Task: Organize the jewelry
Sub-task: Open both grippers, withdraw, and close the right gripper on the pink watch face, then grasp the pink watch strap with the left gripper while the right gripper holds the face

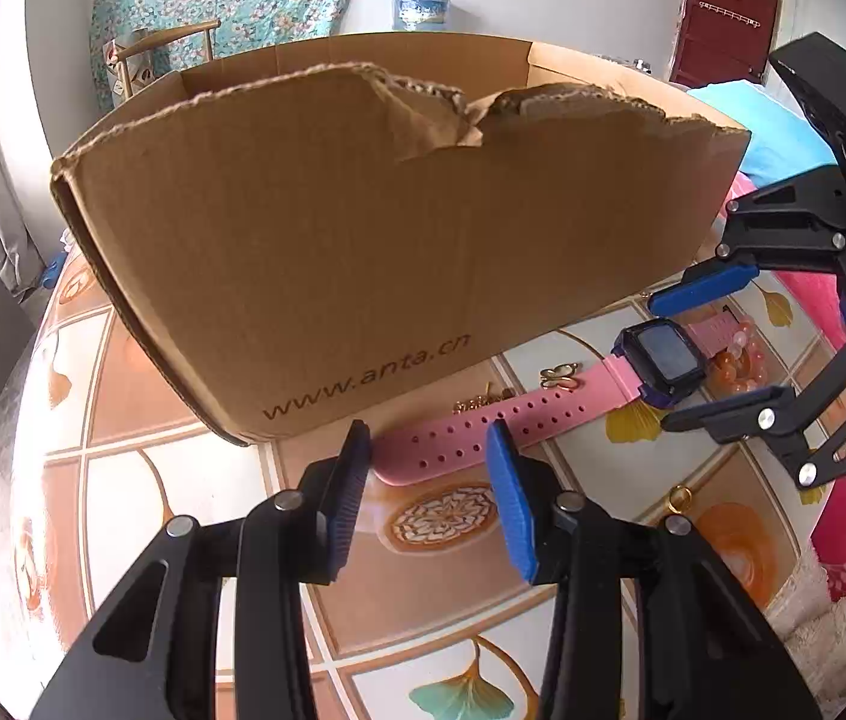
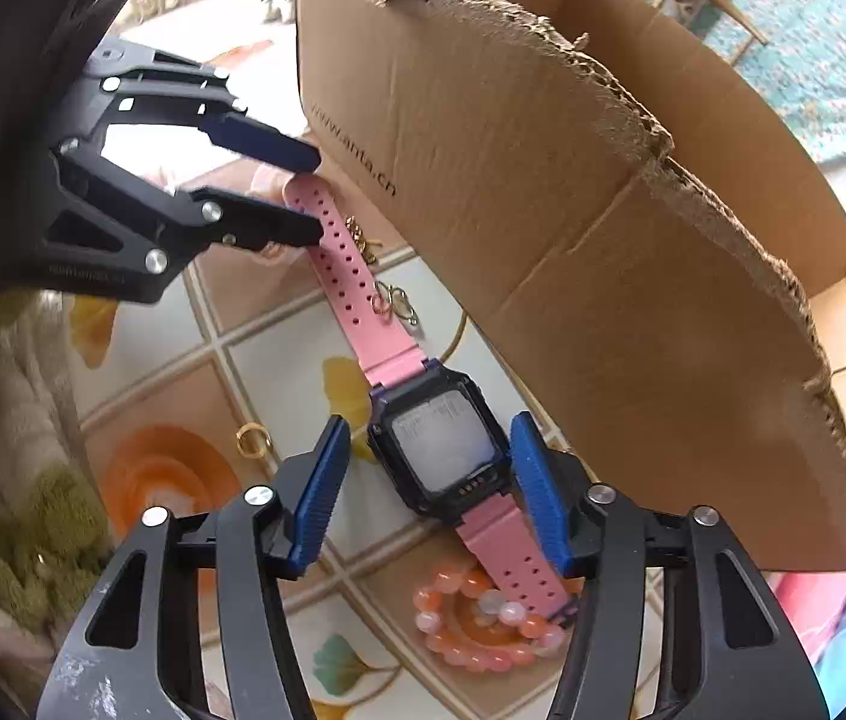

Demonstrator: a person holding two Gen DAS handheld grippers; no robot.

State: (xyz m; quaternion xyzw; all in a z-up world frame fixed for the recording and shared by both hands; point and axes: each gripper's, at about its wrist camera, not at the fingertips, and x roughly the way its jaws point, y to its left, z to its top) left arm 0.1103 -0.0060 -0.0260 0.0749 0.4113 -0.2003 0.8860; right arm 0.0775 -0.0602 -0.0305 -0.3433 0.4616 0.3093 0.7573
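Both grippers' fingers (image 1: 504,474) (image 2: 534,480) straddle the pink watch (image 2: 441,450), half open

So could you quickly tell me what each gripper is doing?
Left gripper: open, astride the pink watch strap.
Right gripper: open, astride the watch face.

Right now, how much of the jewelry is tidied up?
Nothing looks put away yet, though the inside of the brown cardboard box is hidden. In hand: the left gripper straddles the strap end of the pink watch with a dark square face, and the right gripper straddles its face; neither clearly pinches it. Left on the table: the orange bead bracelet, gold ring, butterfly charm and small gold chain.
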